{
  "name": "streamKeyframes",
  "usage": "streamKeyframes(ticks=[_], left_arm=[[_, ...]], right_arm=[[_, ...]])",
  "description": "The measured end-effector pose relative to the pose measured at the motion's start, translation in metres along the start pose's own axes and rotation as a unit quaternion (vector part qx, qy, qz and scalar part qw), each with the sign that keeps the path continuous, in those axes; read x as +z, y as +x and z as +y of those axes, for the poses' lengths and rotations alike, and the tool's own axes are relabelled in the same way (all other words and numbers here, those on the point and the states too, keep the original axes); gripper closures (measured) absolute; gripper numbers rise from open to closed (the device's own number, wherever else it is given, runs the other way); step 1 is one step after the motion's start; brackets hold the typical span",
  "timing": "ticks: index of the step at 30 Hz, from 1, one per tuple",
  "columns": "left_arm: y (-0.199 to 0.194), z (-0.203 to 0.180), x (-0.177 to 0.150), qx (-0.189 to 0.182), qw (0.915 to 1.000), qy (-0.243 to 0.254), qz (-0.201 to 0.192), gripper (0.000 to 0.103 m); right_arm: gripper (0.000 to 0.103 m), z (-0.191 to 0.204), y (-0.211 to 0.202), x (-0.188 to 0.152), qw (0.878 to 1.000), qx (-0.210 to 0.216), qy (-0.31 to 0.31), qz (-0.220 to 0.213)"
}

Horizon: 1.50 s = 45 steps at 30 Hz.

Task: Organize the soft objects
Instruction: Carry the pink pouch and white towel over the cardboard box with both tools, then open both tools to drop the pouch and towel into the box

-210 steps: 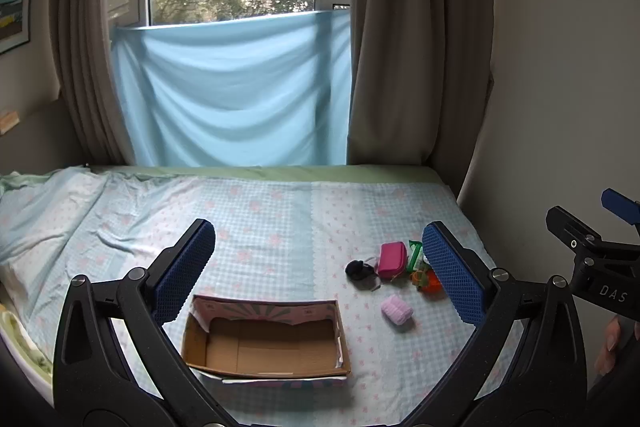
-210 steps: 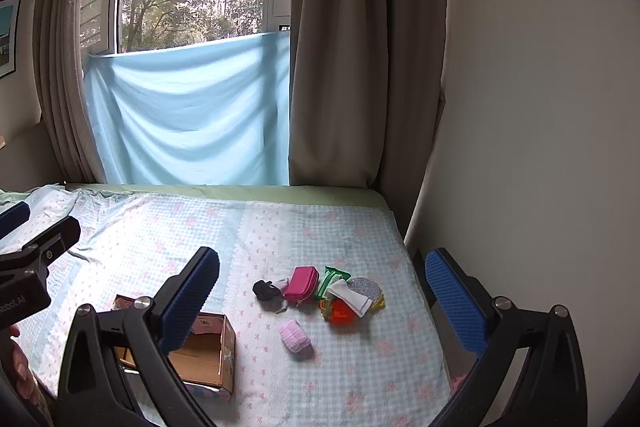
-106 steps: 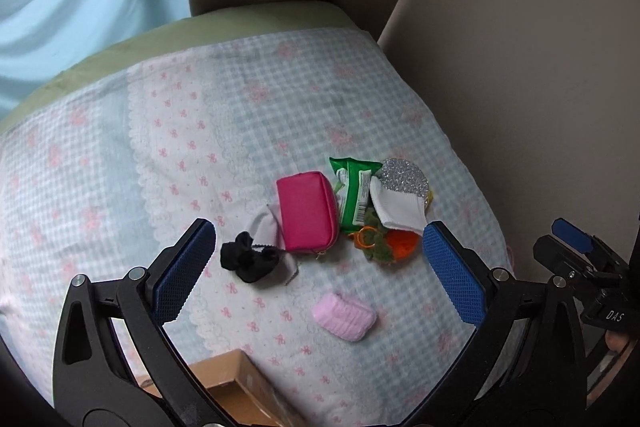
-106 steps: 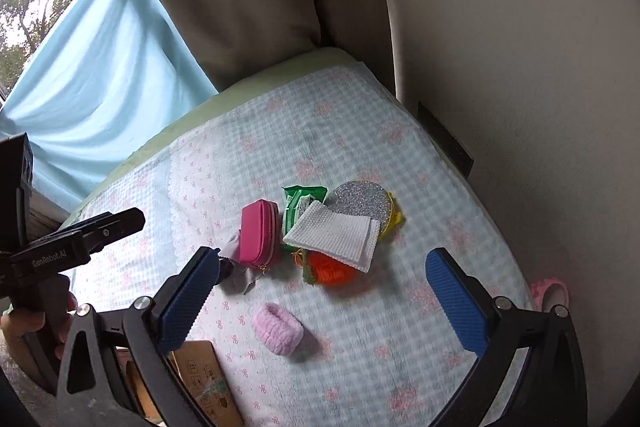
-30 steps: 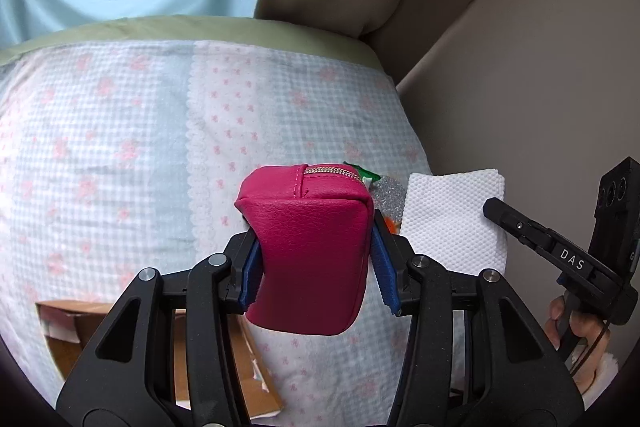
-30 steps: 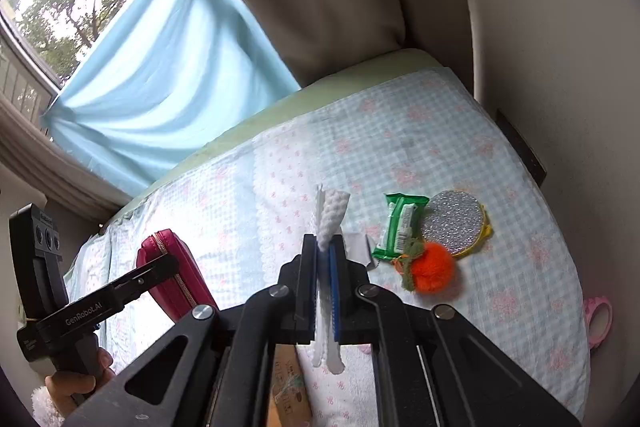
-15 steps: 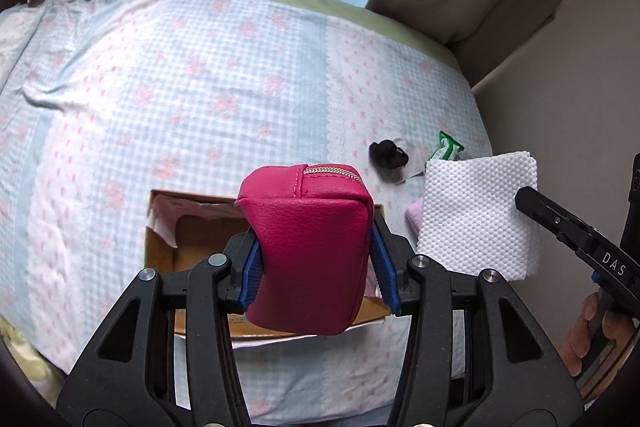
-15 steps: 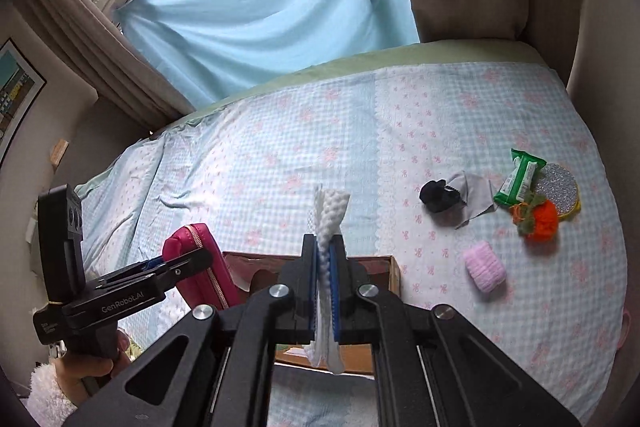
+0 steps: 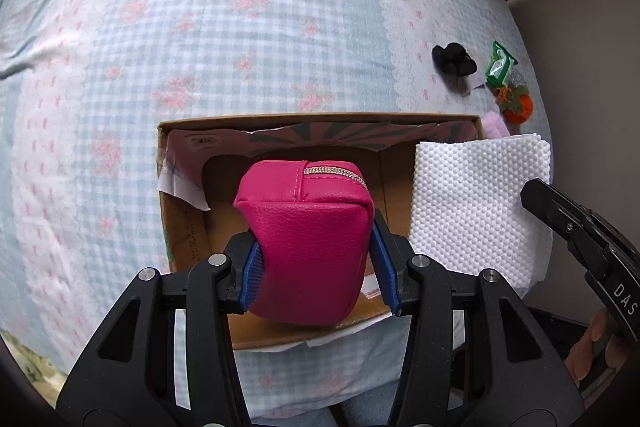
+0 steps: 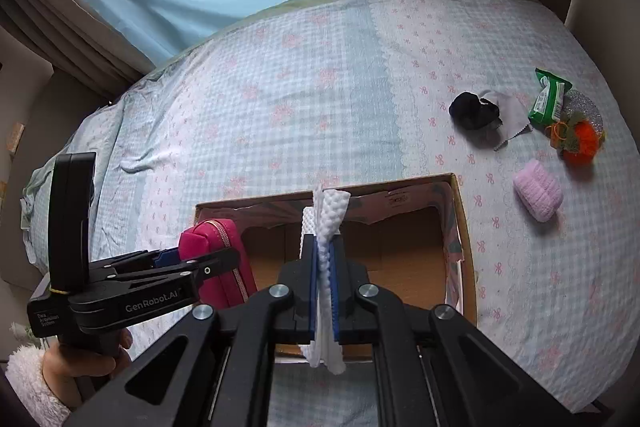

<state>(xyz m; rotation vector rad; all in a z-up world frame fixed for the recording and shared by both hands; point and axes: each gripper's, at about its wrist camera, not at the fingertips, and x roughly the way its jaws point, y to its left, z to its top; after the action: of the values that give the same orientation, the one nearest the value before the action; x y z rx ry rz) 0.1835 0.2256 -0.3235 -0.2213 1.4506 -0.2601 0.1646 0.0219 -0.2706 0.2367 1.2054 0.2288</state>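
Left wrist view, read left to right, puts the open box (image 9: 200, 227) right under the left gripper (image 9: 316, 267), whose pads pinch the pouch (image 9: 308, 239); half a second ago that box lay farther off, and a second ago only a corner of it showed. So both loads have been carried from the far-right pile to the drop spot, and release looks like the next step. Beside it, the right gripper (image 9: 560, 223) clamps the cloth (image 9: 476, 211) over the box's right end. In the right wrist view the left hand (image 10: 80, 355) holds its tool level, pouch (image 10: 218, 263) hovering above the box's left end, perhaps just inside the rim; the cloth (image 10: 326, 259) hangs edge-on between closed jaws at centre. Far right on the bed (image 10: 280, 87) remain a black sock (image 10: 474, 111), green packet (image 10: 548, 99), orange puff (image 10: 580, 143) and pink roll (image 10: 538, 191).
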Motion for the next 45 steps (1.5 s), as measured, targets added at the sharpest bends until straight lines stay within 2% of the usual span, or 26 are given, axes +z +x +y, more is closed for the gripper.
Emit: streamKeyframes(ticks=[5,11,13,14,15,16,18,19,20,22,24,35,40,45], left_arm=[[0.036,0.005,0.001,0.001,0.9993,0.005,0.037,0.06],[0.06,-0.001,0.005,0.014,0.9975,0.023,0.065,0.059],[0.064,-0.005,0.007,0.035,0.9967,0.038,0.062,0.052],[0.065,-0.008,0.007,0.04,0.9964,0.047,0.059,0.031],[0.066,-0.01,0.007,0.039,0.9961,0.055,0.057,0.001],[0.066,-0.011,0.006,0.034,0.9962,0.062,0.052,0.001],[0.068,-0.015,0.004,0.039,0.9949,0.076,0.055,0.0],[0.069,-0.015,0.003,0.042,0.9944,0.078,0.057,0.0],[0.069,-0.013,0.002,0.039,0.9949,0.075,0.055,0.0],[0.067,-0.009,0.001,0.037,0.9956,0.066,0.055,0.0],[0.065,-0.009,-0.001,0.039,0.9956,0.067,0.052,0.0],[0.036,-0.017,-0.013,0.037,0.996,0.078,0.024,0.0],[0.004,-0.02,-0.025,0.033,0.9964,0.078,-0.003,0.0],[-0.047,-0.028,-0.038,0.027,0.9957,0.078,-0.042,0.0]], right_arm=[[0.098,-0.007,0.039,-0.01,0.999,-0.012,0.0,0.031],[0.098,-0.017,0.069,-0.01,0.998,-0.003,0.004,0.058],[0.098,-0.02,0.082,-0.009,0.997,0.0,0.0,0.08],[0.098,-0.021,0.09,-0.008,0.996,-0.01,-0.006,0.091],[0.098,-0.022,0.096,-0.009,0.995,-0.022,-0.012,0.099],[0.094,-0.025,0.102,-0.009,0.993,-0.036,-0.019,0.107],[0.071,-0.033,0.109,-0.011,0.992,-0.048,-0.024,0.11],[0.042,-0.037,0.11,-0.012,0.993,-0.047,-0.024,0.108],[0.018,-0.041,0.109,-0.013,0.992,-0.064,-0.025,0.104],[0.003,-0.05,0.107,-0.013,0.993,-0.066,-0.024,0.098],[0.002,-0.054,0.103,-0.014,0.994,-0.055,-0.021,0.095],[0.002,-0.039,0.083,-0.019,0.995,-0.062,-0.039,0.068],[0.002,-0.027,0.056,-0.022,0.996,-0.065,-0.041,0.048],[0.002,-0.013,0.009,-0.025,0.997,-0.062,-0.033,0.019]])
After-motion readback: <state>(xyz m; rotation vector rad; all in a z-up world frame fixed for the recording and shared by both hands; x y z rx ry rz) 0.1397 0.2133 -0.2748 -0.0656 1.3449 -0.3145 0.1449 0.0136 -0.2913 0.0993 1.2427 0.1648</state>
